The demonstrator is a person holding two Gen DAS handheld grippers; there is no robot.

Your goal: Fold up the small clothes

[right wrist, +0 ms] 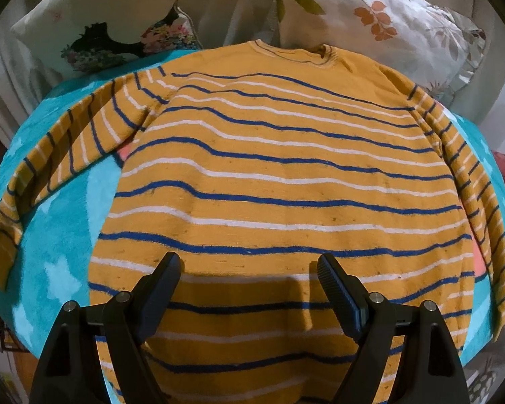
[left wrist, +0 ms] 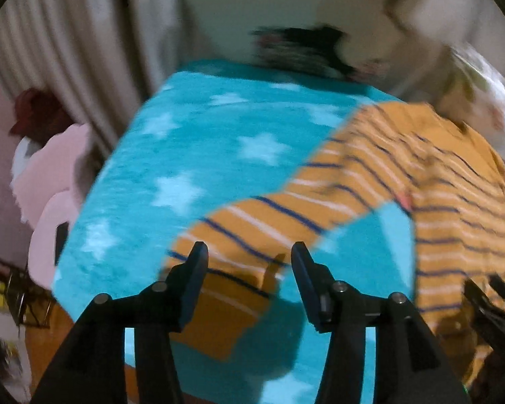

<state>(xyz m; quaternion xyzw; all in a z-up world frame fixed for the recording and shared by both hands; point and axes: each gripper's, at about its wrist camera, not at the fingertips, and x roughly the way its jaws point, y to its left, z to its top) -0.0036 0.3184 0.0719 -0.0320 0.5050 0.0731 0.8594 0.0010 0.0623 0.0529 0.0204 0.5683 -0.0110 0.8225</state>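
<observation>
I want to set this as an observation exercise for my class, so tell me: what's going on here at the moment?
A person with a gripper in each hand is about to fold a small orange striped sweater spread flat on a turquoise star blanket. The left gripper hangs open over the outstretched sleeve, gripping nothing. The right gripper is open above the sweater's lower body, also holding nothing. No fold has been made yet. Floral pillows lie beyond the collar.

Left wrist view motion-blurred; right wrist view sharp; fisheye bending, dark corners; shadows below grippers.
</observation>
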